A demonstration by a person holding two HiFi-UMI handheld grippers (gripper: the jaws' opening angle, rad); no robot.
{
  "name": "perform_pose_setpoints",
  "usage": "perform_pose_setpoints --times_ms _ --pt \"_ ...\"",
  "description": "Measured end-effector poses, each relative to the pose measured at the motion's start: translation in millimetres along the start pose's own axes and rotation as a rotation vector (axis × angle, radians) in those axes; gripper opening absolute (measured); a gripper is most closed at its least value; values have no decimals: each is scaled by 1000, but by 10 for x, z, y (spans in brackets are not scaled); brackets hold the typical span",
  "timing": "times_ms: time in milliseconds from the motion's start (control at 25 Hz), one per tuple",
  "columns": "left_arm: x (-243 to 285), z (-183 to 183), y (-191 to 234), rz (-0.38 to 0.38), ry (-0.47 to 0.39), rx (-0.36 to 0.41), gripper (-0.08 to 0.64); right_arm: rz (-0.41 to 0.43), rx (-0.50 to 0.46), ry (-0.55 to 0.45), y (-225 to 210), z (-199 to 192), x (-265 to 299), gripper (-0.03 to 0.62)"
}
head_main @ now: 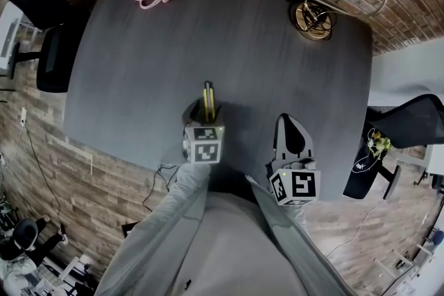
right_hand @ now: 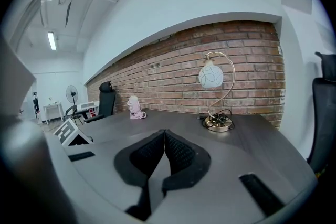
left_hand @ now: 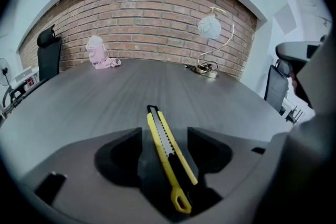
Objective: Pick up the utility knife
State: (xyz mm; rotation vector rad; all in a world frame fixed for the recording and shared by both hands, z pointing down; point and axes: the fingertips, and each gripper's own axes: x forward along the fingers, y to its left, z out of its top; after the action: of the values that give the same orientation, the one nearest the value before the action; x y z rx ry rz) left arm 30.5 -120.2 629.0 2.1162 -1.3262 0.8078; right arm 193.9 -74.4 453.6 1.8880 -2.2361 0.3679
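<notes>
while the left gripper (left_hand: 165, 139) is hovering wide open over the utility knife (left_hand: 163, 147), which is lying on the table (left_hand: 94, 97) between its jaws, the grip and lift are still waiting to be done; the right gripper (right_hand: 164, 136) is sitting closed, empty.

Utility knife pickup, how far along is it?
Done: the left gripper straddles the yellow utility knife, jaws open either side. In hand: nothing gripped; the knife lies on the dark grey table. Remaining: closing and lifting. The right gripper is shut, empty.
</notes>
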Motion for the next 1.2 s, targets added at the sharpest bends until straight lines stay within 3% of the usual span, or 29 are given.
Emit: perform_pose_setpoints --times_ms 960,1200 --pt "39 -79 34 78 -2 12 250 -36 27 3 -75 -33 -94 18" --pt "21 -76 98 92 3 17 154 -46 30 1 -69 -19 -103 18"
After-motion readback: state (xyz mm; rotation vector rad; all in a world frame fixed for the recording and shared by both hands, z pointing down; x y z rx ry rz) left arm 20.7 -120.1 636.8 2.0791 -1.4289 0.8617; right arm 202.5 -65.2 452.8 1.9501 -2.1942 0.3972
